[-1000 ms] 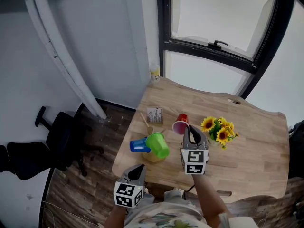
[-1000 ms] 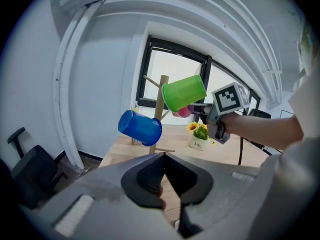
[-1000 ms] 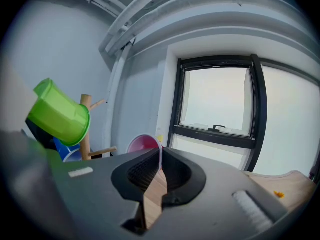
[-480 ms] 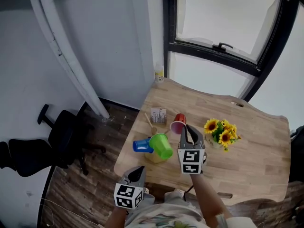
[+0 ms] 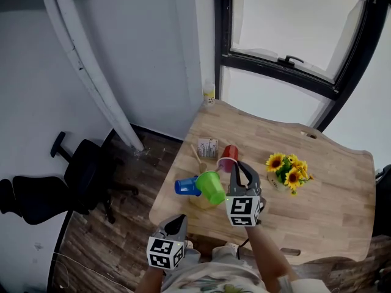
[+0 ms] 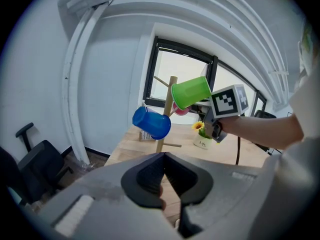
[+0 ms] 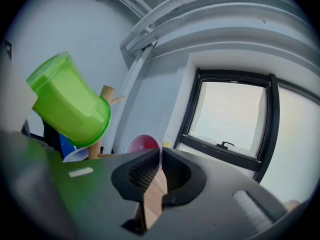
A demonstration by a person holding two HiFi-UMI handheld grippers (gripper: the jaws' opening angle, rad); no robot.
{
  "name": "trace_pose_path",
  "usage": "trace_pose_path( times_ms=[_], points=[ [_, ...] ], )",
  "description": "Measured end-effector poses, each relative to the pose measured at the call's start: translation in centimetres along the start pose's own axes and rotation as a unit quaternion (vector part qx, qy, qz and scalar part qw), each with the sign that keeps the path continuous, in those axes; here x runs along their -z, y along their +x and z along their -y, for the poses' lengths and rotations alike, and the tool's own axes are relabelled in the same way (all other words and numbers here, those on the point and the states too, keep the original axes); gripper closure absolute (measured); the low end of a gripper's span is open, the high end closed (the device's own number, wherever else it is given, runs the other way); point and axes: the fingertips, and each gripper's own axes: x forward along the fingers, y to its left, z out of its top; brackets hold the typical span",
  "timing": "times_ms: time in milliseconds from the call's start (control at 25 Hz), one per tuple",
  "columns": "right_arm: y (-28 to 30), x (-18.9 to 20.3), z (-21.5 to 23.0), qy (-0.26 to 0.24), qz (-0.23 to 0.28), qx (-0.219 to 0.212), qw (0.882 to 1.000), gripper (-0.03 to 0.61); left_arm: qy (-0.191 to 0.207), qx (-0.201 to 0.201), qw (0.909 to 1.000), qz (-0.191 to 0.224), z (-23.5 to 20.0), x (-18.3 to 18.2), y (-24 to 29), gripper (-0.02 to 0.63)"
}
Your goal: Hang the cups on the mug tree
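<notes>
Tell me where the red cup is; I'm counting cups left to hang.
In the head view, the red cup is just right of the mug tree, beyond the green cup, its rim pinched by the right gripper.

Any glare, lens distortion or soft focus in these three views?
Head view: black-framed window pane blown out white, light wooden table evenly lit. Left gripper view: fisheye curves the white wall pipe, corners vignette black. Right gripper view: green plastic cup looms soft near the lens, red plastic cup partly hidden behind the jaws.
</notes>
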Motion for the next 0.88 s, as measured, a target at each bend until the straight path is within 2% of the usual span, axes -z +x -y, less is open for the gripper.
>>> trace_pose_path(
  times_ms=[480,880],
  points=[
    [-1.1,0.0,-1.2,-0.053,0.022,-0.003,0.998,0.558,-0.003,0.001,1.0,-0.003,-0.1,0.2,-0.1,0.611],
    [-1.8,0.8,-2.4,-0.092,0.02,-0.012,0.996,0.554,0.0,0.003,1.0,-0.004,0.0,0.3,0.0,0.611]
  ],
)
